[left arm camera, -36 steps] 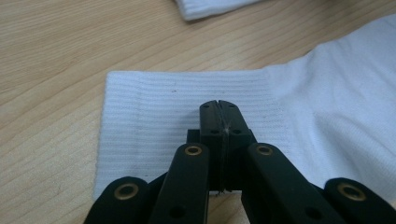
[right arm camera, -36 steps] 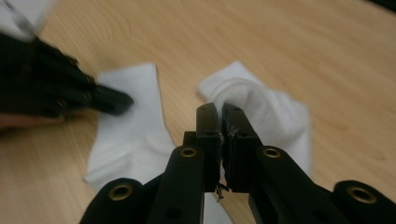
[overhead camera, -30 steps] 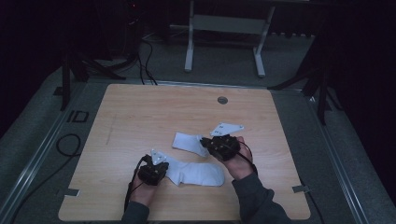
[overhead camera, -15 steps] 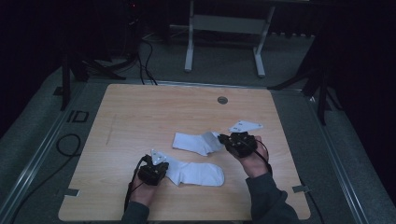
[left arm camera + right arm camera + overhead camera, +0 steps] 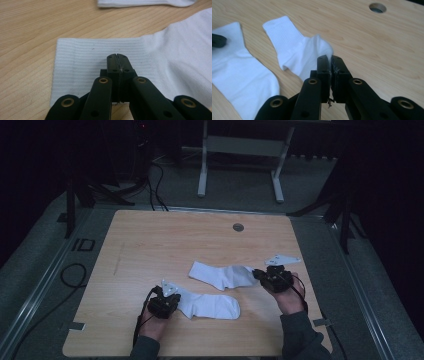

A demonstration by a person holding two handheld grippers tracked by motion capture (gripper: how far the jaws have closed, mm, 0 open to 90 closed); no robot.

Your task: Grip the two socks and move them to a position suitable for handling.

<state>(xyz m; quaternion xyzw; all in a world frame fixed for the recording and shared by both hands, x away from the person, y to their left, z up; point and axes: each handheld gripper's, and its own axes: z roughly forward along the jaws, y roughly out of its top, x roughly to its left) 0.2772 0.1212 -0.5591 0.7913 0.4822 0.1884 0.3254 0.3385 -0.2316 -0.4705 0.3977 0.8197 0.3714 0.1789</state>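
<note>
Two white cotton socks lay near table's front edge. Left gripper [image 5: 175, 301] clamped shut on nearer sock's [image 5: 212, 306] cuff; right gripper [image 5: 257, 274] pinched farther sock's [image 5: 220, 275] toe. Round cable hole [image 5: 238, 227] sat far off, nothing blocking.

Both tools low and closed, left tool [image 5: 165, 304], right tool [image 5: 274, 278]
</note>
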